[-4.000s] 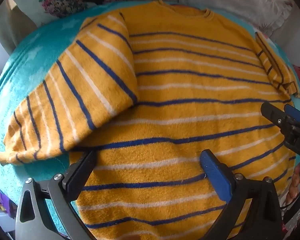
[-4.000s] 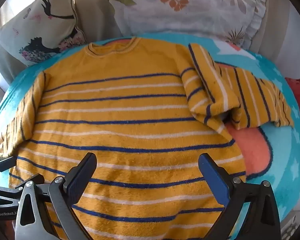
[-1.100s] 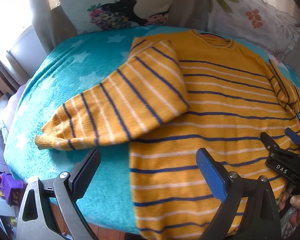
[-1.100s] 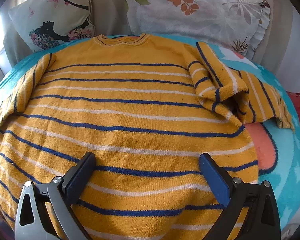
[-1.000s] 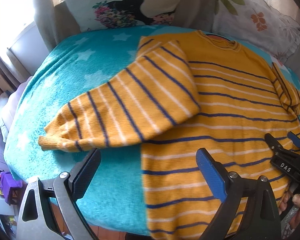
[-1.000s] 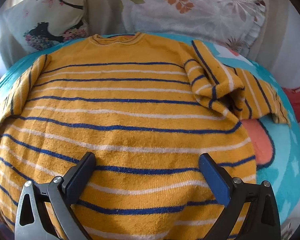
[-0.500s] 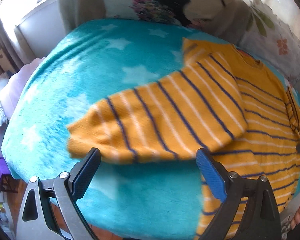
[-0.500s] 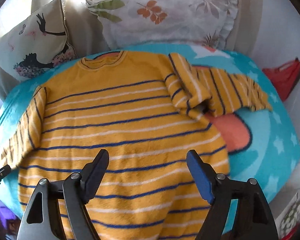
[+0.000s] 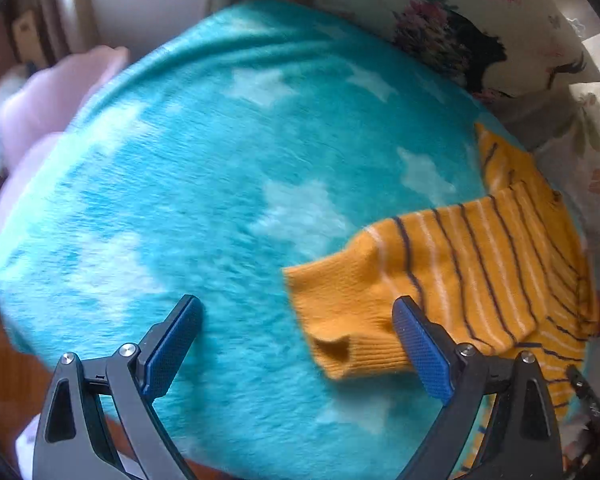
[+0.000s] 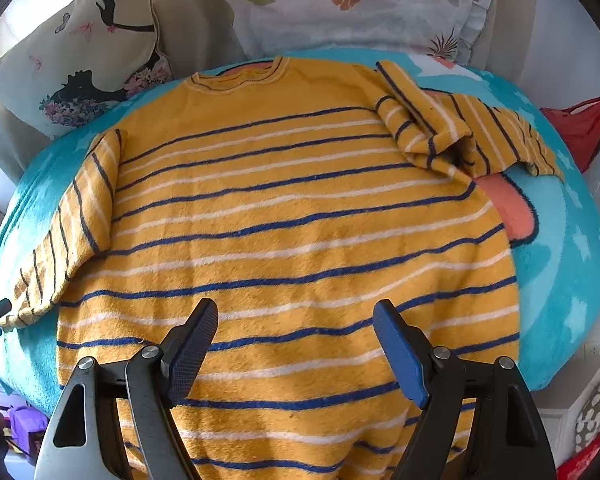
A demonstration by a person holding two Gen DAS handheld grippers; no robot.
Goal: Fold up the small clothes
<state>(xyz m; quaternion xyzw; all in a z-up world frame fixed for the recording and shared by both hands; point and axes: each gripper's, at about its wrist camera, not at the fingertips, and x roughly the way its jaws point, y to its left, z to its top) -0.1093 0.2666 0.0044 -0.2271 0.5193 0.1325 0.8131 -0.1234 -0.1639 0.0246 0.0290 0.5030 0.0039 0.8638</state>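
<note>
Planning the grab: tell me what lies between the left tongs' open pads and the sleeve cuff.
Only bare teal blanket; the left tongs stand open beside the sleeve cuff, per the left wrist view.

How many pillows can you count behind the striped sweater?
2: a silhouette-print pillow at the back left and a leaf-print pillow at the back right; others may be hidden.

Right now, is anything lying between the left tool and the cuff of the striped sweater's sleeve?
Nothing visible does. The left tool is open above the fluffy turquoise star blanket, and the ribbed cuff of the yellow knitted sweater with blue and white stripes lies flat by its right-hand finger, with only bare blanket around it.
</note>
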